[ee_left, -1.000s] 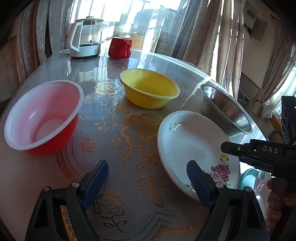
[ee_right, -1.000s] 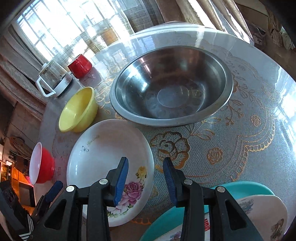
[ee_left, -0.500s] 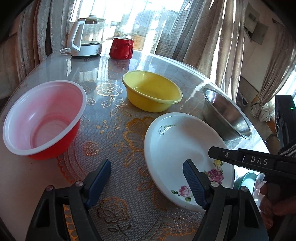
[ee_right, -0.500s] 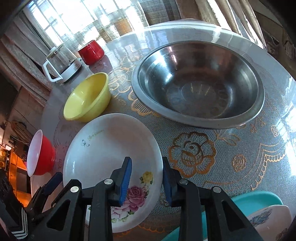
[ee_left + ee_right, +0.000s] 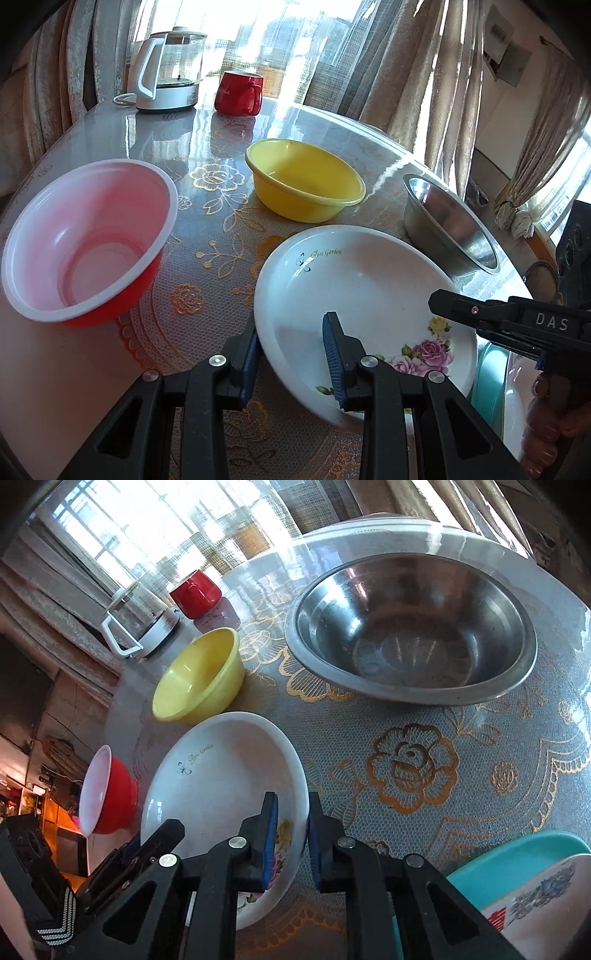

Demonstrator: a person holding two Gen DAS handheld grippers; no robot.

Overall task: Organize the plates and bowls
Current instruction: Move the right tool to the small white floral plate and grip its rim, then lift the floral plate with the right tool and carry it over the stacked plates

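My left gripper [image 5: 291, 363] is closing across the near-left rim of the white plate [image 5: 354, 291] on the bench [image 5: 207, 221]; my right gripper [image 5: 291, 843] pinches its opposite rim, plate lying between them.

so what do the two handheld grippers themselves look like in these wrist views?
Both match: the left gripper and right gripper have black angular plastic arms with silver pivot bolts and ribbed blue pads on the fingers. Seen from the left wrist view, the right unit's black body carries white "DAS" lettering. No cables or sleeves are visible.
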